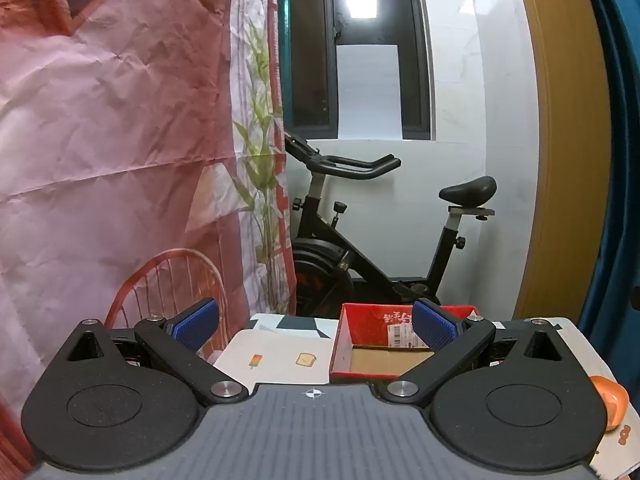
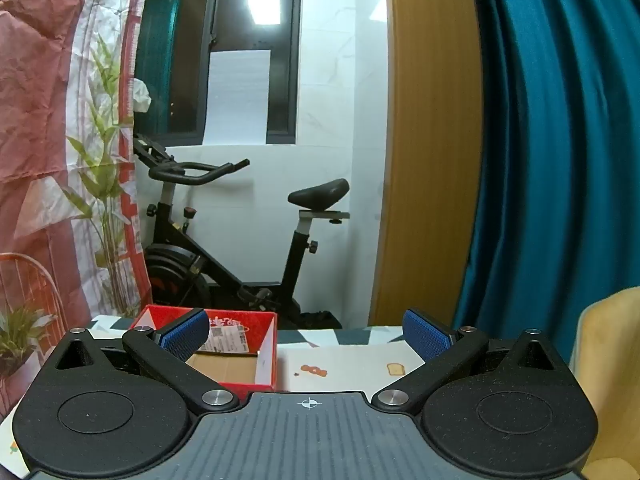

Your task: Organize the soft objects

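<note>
Left view only: orange object point(image 1: 610, 402), cut off at the bench point(image 1: 276, 354) edge.
Right view only: yellow chair point(image 2: 612, 360).
Tools: left tool point(image 1: 316, 326) and right tool point(image 2: 306, 330) both spread wide, empty.

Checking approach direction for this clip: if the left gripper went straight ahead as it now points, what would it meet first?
Probably the red cardboard box: it sits just ahead, right of centre between the open left gripper's fingers. Nothing else shows in between, though depth is hard to judge.

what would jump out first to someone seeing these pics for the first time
Probably the black exercise bike against the white tiled wall, straight behind the table. Nearer, an open red cardboard box with a bare brown floor sits on the patterned tablecloth. A deep teal curtain fills the right side.
</note>
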`<action>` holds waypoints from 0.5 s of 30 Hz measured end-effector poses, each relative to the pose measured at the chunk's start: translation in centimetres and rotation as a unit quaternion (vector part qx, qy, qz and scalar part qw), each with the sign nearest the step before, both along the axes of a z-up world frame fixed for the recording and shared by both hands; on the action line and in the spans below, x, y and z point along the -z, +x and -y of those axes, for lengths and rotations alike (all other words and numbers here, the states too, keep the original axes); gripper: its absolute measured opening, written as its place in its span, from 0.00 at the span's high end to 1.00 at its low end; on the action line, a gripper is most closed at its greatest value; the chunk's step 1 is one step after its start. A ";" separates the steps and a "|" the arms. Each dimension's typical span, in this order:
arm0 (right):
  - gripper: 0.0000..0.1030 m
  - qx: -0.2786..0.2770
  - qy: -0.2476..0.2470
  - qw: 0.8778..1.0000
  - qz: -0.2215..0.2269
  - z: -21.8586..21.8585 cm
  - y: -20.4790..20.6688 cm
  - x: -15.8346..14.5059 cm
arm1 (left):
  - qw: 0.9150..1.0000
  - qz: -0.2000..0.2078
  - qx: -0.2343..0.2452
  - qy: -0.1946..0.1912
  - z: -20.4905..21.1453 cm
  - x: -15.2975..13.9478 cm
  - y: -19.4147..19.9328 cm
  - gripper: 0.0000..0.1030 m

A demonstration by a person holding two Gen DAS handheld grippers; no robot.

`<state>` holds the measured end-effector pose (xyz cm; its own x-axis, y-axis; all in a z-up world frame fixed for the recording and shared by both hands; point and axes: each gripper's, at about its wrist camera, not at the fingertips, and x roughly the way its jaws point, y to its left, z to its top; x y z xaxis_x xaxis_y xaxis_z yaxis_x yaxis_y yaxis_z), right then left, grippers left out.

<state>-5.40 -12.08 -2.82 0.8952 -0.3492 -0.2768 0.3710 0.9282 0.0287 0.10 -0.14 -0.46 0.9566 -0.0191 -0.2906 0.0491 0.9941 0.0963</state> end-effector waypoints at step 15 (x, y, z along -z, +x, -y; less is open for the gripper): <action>0.00 0.000 0.000 1.000 -0.001 -0.1 0.0 0.0 | 1.000 -0.001 0.001 -0.005 -0.4 -0.3 0.0 0.00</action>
